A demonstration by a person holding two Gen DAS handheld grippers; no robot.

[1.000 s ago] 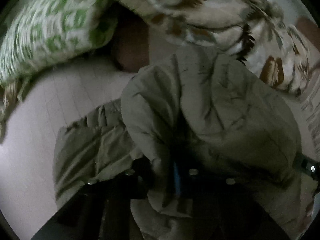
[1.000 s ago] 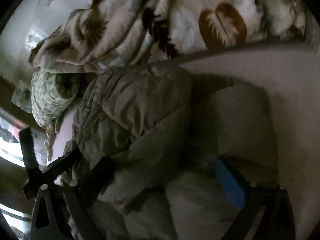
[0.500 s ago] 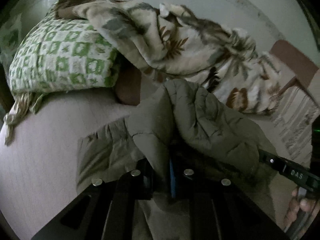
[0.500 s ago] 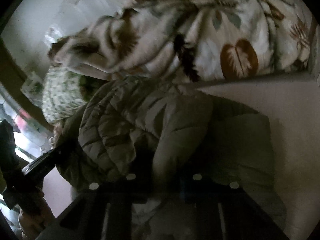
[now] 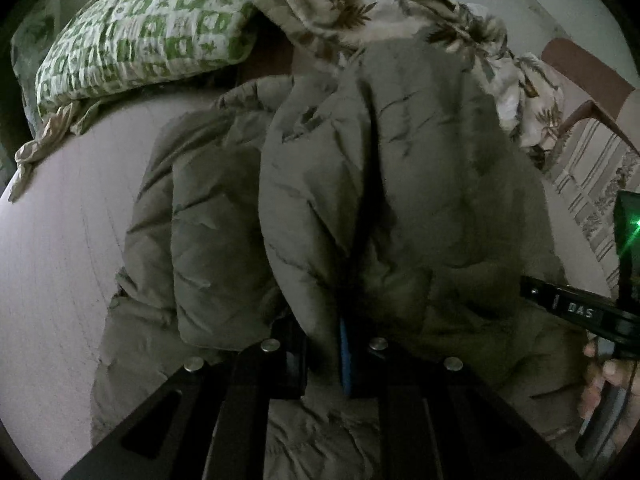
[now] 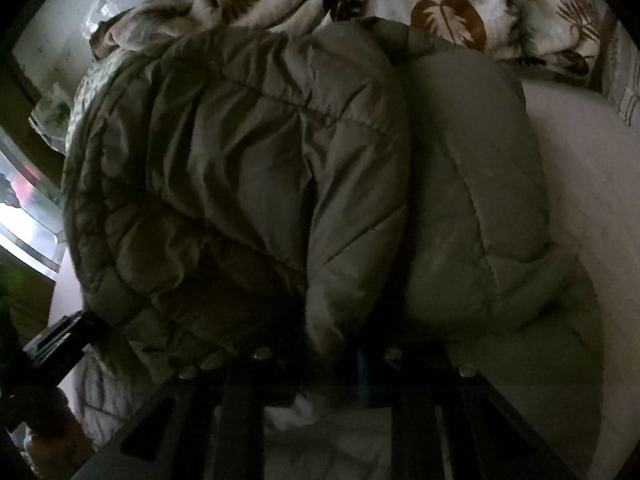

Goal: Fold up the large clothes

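While both grippers pinch jacket point(image 5: 400, 200), blanket point(image 5: 360, 12) crowds pillow point(image 5: 140, 36).

Right tongs point(image 6: 332, 356) clamped on olive quilted jacket point(image 6: 240, 184), leaf-print blanket point(image 6: 440, 8) behind, pale bedsheet point(image 6: 576, 160) beneath

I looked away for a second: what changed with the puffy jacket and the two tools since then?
The right tool, open a second ago, closed on the olive jacket. Both tools then carried their folds toward the leaf-print blanket. The left tool kept its grip throughout. The green pillow and blanket stayed put.
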